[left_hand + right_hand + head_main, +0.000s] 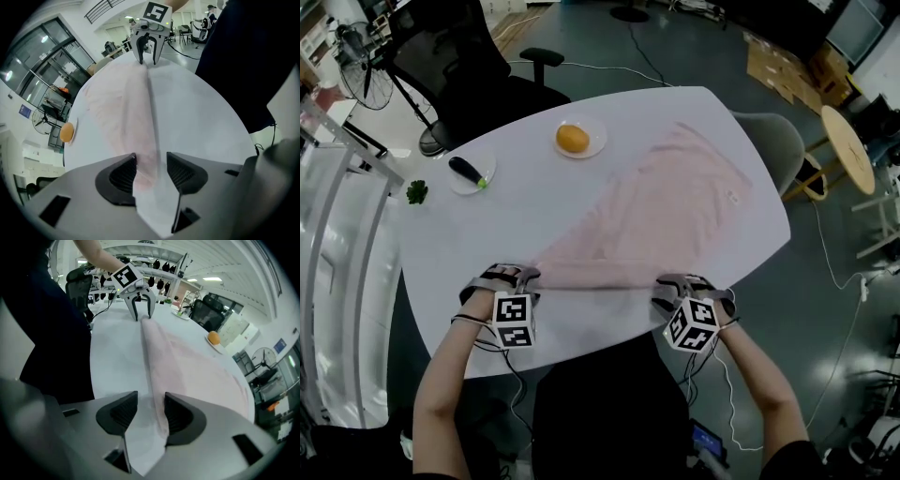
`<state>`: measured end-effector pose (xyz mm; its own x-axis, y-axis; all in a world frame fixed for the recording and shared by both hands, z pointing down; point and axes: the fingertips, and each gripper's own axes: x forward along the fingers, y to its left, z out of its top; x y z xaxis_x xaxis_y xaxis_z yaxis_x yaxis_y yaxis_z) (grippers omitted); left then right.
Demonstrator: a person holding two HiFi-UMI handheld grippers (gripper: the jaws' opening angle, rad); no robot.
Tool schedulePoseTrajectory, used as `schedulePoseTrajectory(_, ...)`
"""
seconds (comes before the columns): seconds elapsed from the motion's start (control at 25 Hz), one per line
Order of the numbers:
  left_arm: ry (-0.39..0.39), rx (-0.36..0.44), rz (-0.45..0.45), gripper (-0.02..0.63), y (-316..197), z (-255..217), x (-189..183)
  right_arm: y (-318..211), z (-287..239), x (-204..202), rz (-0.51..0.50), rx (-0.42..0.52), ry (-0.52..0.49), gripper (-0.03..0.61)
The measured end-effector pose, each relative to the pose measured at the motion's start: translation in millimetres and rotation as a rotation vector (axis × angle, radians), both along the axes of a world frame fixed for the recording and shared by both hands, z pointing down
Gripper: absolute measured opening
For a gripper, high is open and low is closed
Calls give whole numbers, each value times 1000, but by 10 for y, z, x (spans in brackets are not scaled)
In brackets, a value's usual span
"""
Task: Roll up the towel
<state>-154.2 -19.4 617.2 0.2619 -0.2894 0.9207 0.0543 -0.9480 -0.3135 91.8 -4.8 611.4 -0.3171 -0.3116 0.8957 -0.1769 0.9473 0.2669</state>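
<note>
A pale pink towel (647,216) lies spread on the white table (516,211), its near edge folded over into a thick straight ridge. My left gripper (511,275) points down at that ridge's left end, my right gripper (680,281) at its right end. In the left gripper view the ridge (140,140) runs between the jaws of the left gripper (151,171), close to one pad, with bare table beside the other. The right gripper view is alike: the towel (187,362) reaches in between the jaws of the right gripper (151,413), with a gap on one side. Both stand open.
An orange on a plate (579,138) sits at the table's far side, and a dark vegetable on a small plate (472,172) at the far left. A black office chair (478,66) stands behind the table. A round wooden table (848,150) is at the right.
</note>
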Motion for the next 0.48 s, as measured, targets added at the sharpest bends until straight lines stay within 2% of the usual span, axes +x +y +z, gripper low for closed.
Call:
schedulePoseTrajectory(0.08,-4,-5,-6,206,-33,20,-14,-62,58,49,-13,4,24,192)
schedulePoseTrajectory(0.24,-12,-40,-18,199,-19,38,-17,-95,84,76,-35,-18,18,189)
schedulePoseTrajectory(0.32,-14,-53,-30,193,-19,40,-10,-129,76,111,-46,-10,23,145)
schedulePoseTrajectory(0.48,-16,-87,-55,183,-23,57,-28,-163,85,141,-89,-3,46,116)
